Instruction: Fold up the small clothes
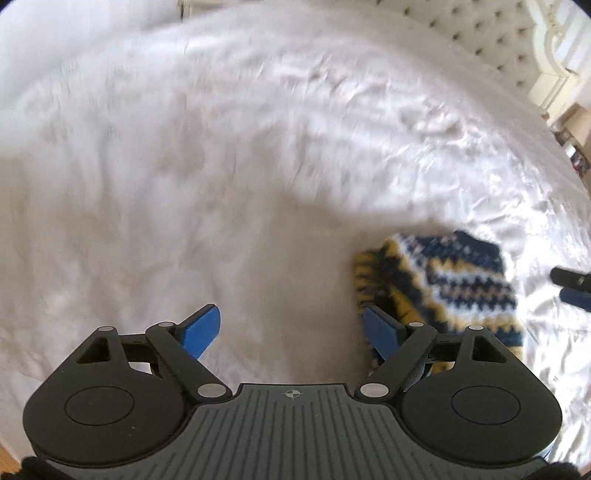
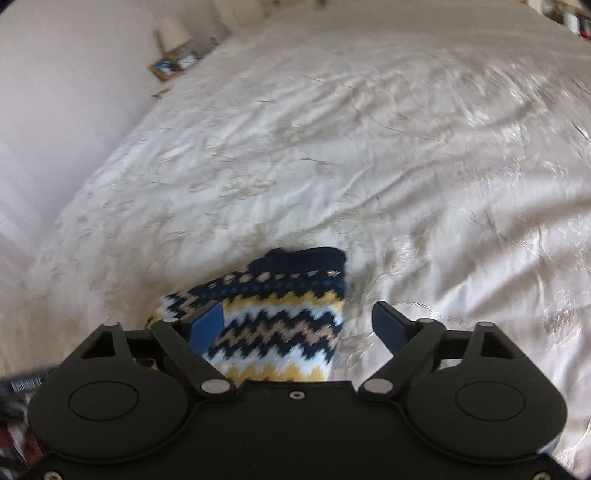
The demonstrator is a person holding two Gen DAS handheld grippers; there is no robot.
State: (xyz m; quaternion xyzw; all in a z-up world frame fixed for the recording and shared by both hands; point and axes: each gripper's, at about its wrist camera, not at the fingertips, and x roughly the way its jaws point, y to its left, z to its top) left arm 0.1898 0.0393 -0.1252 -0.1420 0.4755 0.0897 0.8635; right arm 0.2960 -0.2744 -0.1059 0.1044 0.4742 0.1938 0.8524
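1. Looking along the left gripper [image 1: 290,332], its jaws stand wide with nothing between them but the white bedspread [image 1: 221,166]. The knit [image 1: 439,284], a small navy, yellow and white zigzag piece, lies flat on the bed to the gripper's right, the right blue pad overlapping its near-left edge in the picture; whether that pad touches the wool I cannot tell through the blur. At the far right edge the tip of the right gripper [image 1: 570,286] shows just beside the knit, so the two tools flank it, probably so each can take a side for a fold.

2. Looking along the right gripper [image 2: 299,325], its jaws are spread wide and grip nothing. The knit [image 2: 280,332] lies under and between them, nearer the left pad, resting free on the bedspread [image 2: 406,147]. It looks doubled over already, and open jaws suit letting it settle. A lamp [image 2: 171,33] stands far off beside the bed.
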